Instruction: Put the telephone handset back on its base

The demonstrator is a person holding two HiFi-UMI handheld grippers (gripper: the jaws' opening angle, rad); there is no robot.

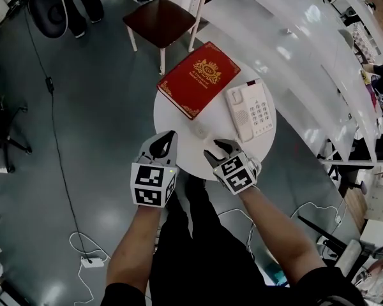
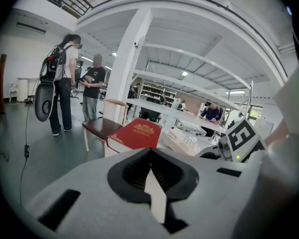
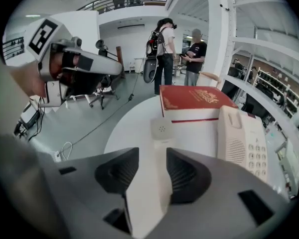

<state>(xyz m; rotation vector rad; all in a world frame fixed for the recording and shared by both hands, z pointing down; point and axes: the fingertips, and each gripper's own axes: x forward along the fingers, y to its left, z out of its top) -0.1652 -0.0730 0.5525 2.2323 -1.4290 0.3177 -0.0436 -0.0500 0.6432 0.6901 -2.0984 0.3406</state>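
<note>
Left tool point(image 1: 169, 139) – jaws pressed together, nothing in them, hanging over the table point(image 1: 172, 123) edge at about 7 o'clock from the handset. It has no part in the grab as things stand.

Red book point(image 1: 198, 77) at 12 o'clock on the table. It has a gold crest and a line of gold lettering on the cover, too small to read.

Handset point(image 3: 162, 129) – off the base, lying flat on the table just below the book's near corner. In the right gripper view its long axis runs straight out toward 12 o'clock, with the perforated end farthest away and the near end running back between the jaws.

Right tool point(image 1: 220, 148) – jaws spread with the handset lying in the gap. I can't see the pads pinching it, so I count it as not gripped. This is clearly the nearer tool.

Telephone base point(image 1: 250, 110) sits at about 1 o'clock from the right tool, just beside the handset. Its long axis is roughly parallel to the handset's, and the empty cradle side faces the handset. My judgement is that little turning is needed – a lift and a short carry toward 2 o'clock. The keypad digits are visible but not legible, and no brand can be read.
</note>
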